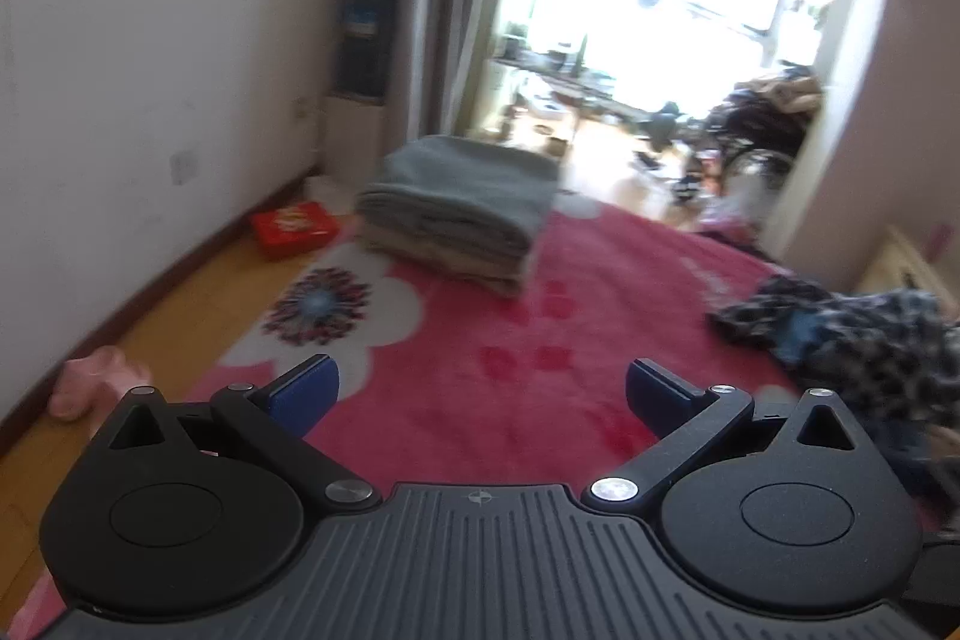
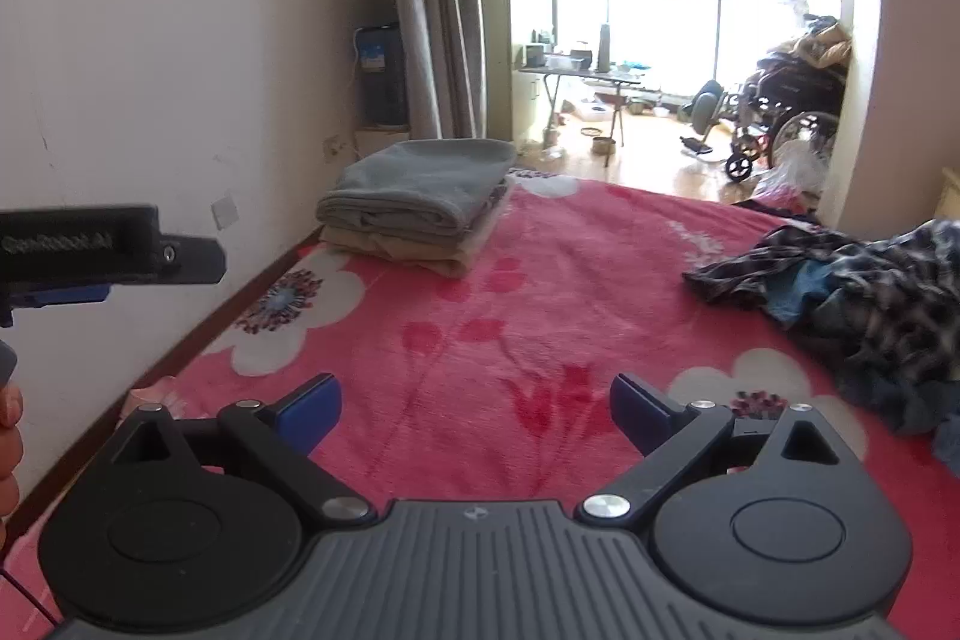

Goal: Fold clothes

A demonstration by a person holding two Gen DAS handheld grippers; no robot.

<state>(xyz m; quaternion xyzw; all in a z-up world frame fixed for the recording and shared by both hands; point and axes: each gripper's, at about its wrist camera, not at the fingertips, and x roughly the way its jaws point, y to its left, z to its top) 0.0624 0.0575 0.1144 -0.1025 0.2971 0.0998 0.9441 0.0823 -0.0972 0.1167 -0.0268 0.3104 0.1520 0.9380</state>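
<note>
With both our left claw point(image 1: 480, 391) and right claw point(image 2: 476, 409) wide open and empty, we are between garments; next we reach right for the crumpled checked shirt point(image 2: 864, 292).

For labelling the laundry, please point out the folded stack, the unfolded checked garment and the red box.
folded stack point(image 2: 414, 196): right wrist view, on the grey top layer.
unfolded checked garment point(image 2: 870, 292): right wrist view, on its crumpled middle.
red box point(image 1: 294, 225): left wrist view, on its lid.
</note>
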